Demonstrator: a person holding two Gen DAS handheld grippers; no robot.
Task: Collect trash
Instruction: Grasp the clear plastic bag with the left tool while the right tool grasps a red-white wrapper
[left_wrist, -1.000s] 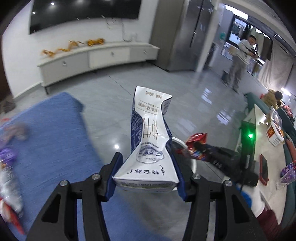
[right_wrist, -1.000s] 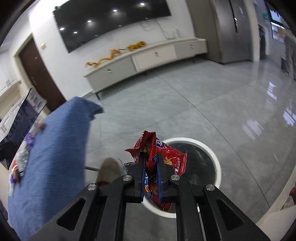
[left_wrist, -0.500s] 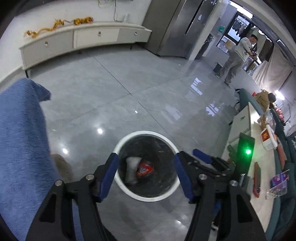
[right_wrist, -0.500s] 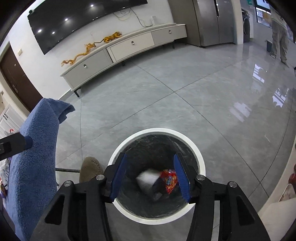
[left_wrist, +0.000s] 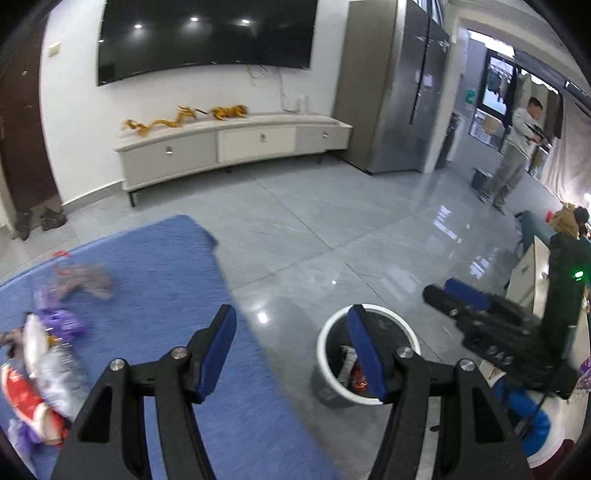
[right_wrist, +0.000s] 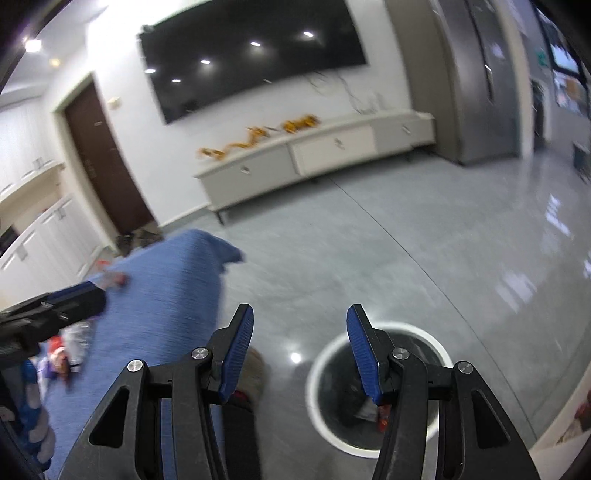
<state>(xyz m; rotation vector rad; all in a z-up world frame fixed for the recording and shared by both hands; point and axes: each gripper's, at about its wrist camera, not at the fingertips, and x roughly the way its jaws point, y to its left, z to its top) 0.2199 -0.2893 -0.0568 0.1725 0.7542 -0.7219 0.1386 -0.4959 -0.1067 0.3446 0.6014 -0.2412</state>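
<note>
A round white-rimmed trash bin (left_wrist: 327, 343) stands on the grey floor, with a white carton and a red wrapper inside; it also shows in the right wrist view (right_wrist: 321, 360). My left gripper (left_wrist: 291, 350) is open and empty, above the edge of a blue cloth (left_wrist: 159, 280). My right gripper (right_wrist: 299, 350) is open and empty, just left of the bin. Several wrappers (left_wrist: 40, 358) lie on the blue cloth at the left. The right gripper's body shows in the left wrist view (left_wrist: 480, 325).
A long white TV cabinet (left_wrist: 236, 144) stands against the far wall under a black screen. A person (left_wrist: 517, 147) stands at the far right. A shoe (right_wrist: 255, 373) is on the floor by the bin. A table with clutter lies at the right edge.
Both grippers have lifted and tilted up from over the bin and swung left toward the blue cloth. One second ago each held trash; both pieces now lie in the bin.
</note>
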